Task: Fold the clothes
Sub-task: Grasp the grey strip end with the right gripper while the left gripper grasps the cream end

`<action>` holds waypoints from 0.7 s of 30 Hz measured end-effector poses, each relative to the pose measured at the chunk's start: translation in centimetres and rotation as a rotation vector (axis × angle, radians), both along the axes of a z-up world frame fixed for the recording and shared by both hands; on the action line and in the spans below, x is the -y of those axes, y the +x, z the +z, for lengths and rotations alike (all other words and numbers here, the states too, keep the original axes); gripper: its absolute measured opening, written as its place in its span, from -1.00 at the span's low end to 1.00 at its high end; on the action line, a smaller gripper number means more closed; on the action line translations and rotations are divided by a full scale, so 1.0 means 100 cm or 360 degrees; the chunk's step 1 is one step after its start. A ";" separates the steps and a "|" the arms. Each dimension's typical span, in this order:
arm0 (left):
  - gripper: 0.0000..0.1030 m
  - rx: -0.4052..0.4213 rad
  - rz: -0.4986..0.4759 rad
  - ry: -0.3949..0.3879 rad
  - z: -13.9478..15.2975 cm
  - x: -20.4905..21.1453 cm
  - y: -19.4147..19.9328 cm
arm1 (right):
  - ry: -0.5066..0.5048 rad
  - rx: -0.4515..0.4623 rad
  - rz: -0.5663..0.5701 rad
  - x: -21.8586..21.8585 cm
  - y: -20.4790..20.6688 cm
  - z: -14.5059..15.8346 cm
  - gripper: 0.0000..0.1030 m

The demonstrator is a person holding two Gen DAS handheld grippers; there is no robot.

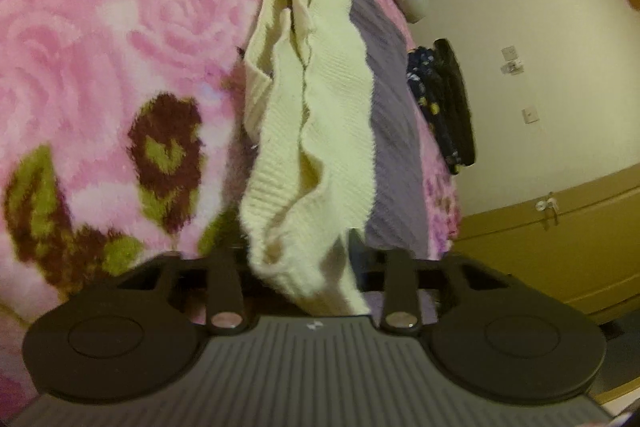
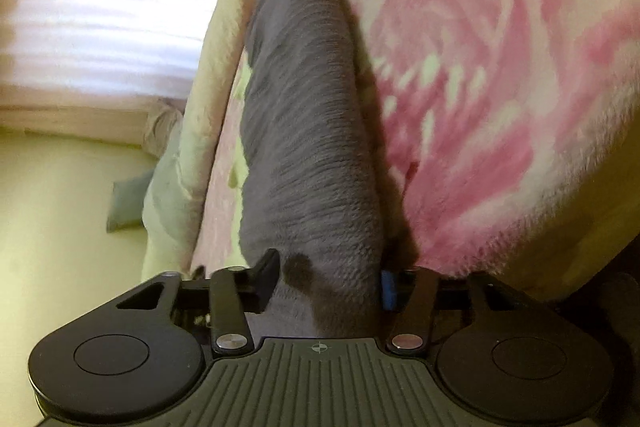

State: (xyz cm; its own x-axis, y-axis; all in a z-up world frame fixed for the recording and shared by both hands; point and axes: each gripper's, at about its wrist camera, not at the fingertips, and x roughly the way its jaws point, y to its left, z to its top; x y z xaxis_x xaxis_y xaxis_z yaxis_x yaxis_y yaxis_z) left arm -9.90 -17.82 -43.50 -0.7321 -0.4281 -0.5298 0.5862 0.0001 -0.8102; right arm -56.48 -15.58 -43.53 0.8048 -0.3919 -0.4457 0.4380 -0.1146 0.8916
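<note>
Cream knit ran from the left claw, nipped at its near end, long axis straight ahead over the bed. The right claw likewise pinched grey knit stretching forward.

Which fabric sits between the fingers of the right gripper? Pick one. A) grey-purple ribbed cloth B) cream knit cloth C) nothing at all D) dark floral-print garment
A: in the right wrist view the grey-purple ribbed cloth runs down from the pink rose blanket into the right gripper, filling the gap between its fingers.
</note>
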 end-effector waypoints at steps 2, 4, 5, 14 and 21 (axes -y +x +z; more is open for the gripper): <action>-0.70 0.0000 0.0020 -0.0011 0.001 -0.003 0.000 | 0.0017 0.0015 -0.0009 -0.001 -0.003 -0.004 -0.56; -0.72 -0.0005 0.0058 -0.0036 0.004 -0.009 0.000 | 0.0004 0.0047 -0.0014 -0.004 -0.005 -0.004 -0.67; -0.74 -0.0004 0.0074 -0.0057 0.006 -0.013 0.001 | -0.0015 0.0038 -0.0015 -0.006 -0.006 0.000 -0.70; -0.75 -0.0092 0.0125 -0.0103 0.026 -0.081 0.000 | -0.0091 -0.0011 0.0070 -0.040 -0.015 0.042 -0.75; -0.75 -0.0151 0.0163 0.0009 0.024 -0.176 -0.002 | 0.0000 0.0033 0.0095 -0.127 -0.041 0.047 -0.75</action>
